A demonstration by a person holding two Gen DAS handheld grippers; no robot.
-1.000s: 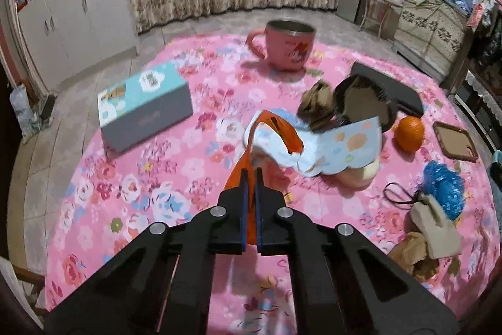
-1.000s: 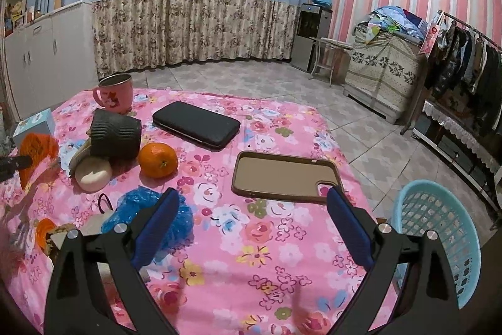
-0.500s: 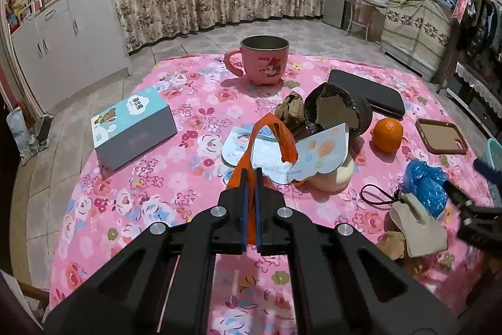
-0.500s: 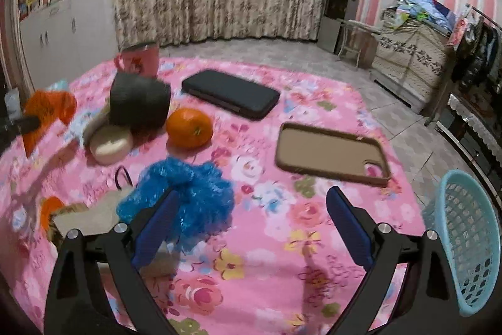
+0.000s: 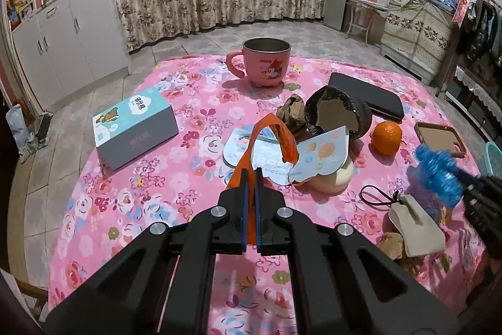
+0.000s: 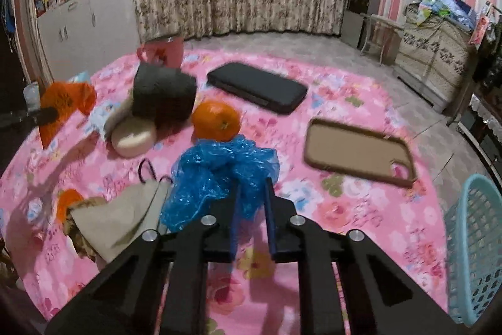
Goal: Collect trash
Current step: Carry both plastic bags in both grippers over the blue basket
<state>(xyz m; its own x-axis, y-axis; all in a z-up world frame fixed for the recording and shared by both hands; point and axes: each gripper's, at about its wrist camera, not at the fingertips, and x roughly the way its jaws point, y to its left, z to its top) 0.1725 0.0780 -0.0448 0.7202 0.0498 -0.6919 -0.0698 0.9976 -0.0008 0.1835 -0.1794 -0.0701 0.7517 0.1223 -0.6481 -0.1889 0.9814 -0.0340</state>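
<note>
A strip of orange plastic bag (image 5: 273, 131) rises from my left gripper (image 5: 251, 175), which is shut on it above the pink flowered tablecloth (image 5: 150, 187); the same bag (image 6: 67, 102) shows at the left of the right wrist view. My right gripper (image 6: 252, 187) is closing its jaws on a crumpled blue plastic bag (image 6: 219, 171), whose plastic is squeezed between the pads. In the left wrist view that blue bag (image 5: 436, 171) is blurred at the tip of the right gripper (image 5: 470, 184). A light blue basket (image 6: 473, 240) stands off the table's right edge.
On the cloth lie a beige pouch (image 6: 125, 218), an orange fruit (image 6: 216, 120), a brown phone case (image 6: 357, 151), a black case (image 6: 257, 87), a dark paper cup (image 5: 339, 115), a printed card (image 5: 313, 156), crumpled brown paper (image 5: 291, 112), a pink mug (image 5: 266, 62) and a tissue box (image 5: 135, 127).
My right gripper moved down to the blue bag and its wide-open jaws came together on it. The left gripper kept its hold on the orange bag and stayed about where it was.
</note>
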